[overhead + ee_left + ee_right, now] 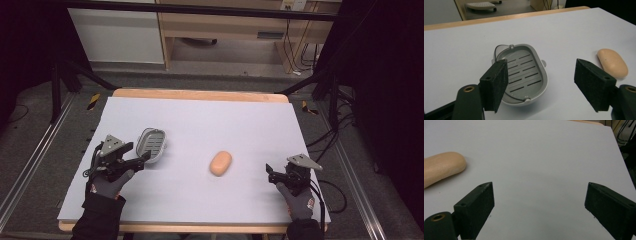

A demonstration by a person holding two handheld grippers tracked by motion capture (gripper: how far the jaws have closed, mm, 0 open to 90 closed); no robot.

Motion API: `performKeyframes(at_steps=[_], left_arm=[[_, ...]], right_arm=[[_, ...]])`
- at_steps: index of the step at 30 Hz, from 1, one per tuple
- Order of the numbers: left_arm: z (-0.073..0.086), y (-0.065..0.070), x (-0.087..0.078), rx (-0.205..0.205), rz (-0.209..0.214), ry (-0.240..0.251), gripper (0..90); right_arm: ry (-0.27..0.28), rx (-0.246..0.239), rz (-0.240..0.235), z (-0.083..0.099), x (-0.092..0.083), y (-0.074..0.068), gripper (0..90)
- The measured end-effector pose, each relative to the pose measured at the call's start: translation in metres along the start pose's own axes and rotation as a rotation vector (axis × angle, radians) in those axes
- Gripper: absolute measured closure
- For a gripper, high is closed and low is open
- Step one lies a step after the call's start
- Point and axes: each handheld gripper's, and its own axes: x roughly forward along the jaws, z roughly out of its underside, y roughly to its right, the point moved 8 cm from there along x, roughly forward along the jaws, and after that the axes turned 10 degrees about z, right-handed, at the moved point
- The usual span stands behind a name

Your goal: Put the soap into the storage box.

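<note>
- Soap bar (pixel 220 163) lies bare on the white table cover (pixel 200 120), near the middle, well apart from the grey soap dish (pixel 151 145) to its left.
- The dish holds nothing; its slotted insert is empty.
- Left gripper (pixel 141 159) sits just at the dish's near end, jaws spread wide, gripping nothing.
- Right gripper (pixel 270 173) rests to the right of the soap, jaws also released.
- Judging by this, neither item is grasped yet: the soap is not yet picked up and placed in the dish.
</note>
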Motion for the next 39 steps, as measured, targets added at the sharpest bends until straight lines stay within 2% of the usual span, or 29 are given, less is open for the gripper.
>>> performKeyframes(at_steps=[10, 24, 27, 29, 31, 39], left_arm=[[-0.020, 0.021, 0.016, 0.047, 0.031, 0.001, 25.6], [-0.030, 0.050, 0.046, 0.082, 0.073, -0.024, 25.7], [-0.031, 0.059, 0.054, 0.097, 0.087, -0.039, 25.3], [-0.031, 0.061, 0.056, 0.095, 0.091, -0.036, 25.2], [-0.030, 0.064, 0.059, 0.107, 0.097, -0.052, 25.0], [-0.026, 0.074, 0.074, 0.117, 0.114, -0.083, 24.2]], right_arm=[[-0.001, -0.016, 0.000, 0.000, 0.000, -0.002, 8.8], [0.008, -0.006, 0.011, 0.001, -0.002, 0.005, 8.5], [0.005, -0.004, 0.010, 0.001, -0.003, 0.006, 8.6], [0.005, -0.005, 0.011, 0.001, -0.003, 0.006, 8.6], [0.004, -0.005, 0.011, 0.001, -0.003, 0.006, 8.6], [0.006, -0.003, 0.012, 0.001, -0.003, 0.007, 8.8]])
